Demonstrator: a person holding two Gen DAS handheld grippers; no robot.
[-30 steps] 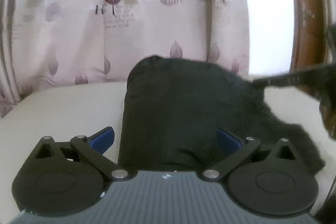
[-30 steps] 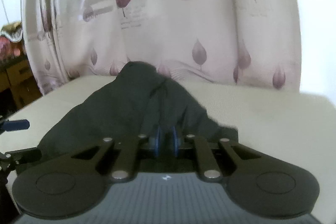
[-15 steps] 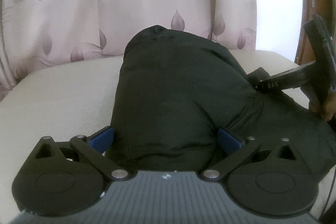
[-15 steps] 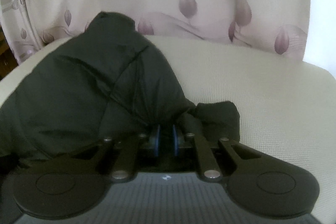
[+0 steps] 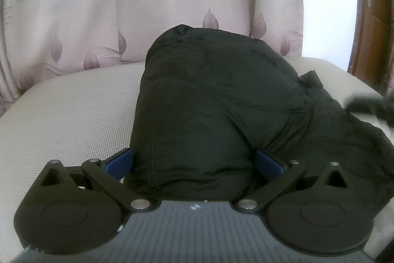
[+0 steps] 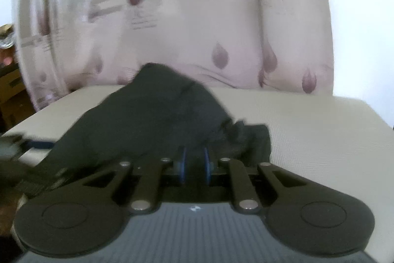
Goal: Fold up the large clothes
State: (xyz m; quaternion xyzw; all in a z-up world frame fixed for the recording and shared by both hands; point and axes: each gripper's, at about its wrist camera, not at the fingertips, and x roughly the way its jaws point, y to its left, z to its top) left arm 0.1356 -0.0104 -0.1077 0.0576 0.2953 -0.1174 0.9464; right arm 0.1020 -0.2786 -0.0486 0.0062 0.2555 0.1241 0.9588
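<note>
Through my left wrist camera, my left gripper (image 5: 193, 162) stands wide, its blue pads either side of a bulky fold of the dark, near-black padded garment (image 5: 216, 102); I cannot tell whether the pads press it. The garment lies bunched on the cream woven cushion (image 5: 69, 115), with a looser flap spilling right toward a blurred dark shape at the edge. A pale leaf-printed curtain (image 5: 172, 4) hangs behind. Through my right wrist camera, blurred, my right gripper (image 6: 194, 165) is narrow, and its jaws have just been opening; dark cloth sits at the fingertips, but whether any is still pinched I cannot tell. The garment's crumpled corner lies just ahead. I judge the fold partly made: one side is gathered, yet the bundle is lumpy, and flattening and further folds remain.
</note>
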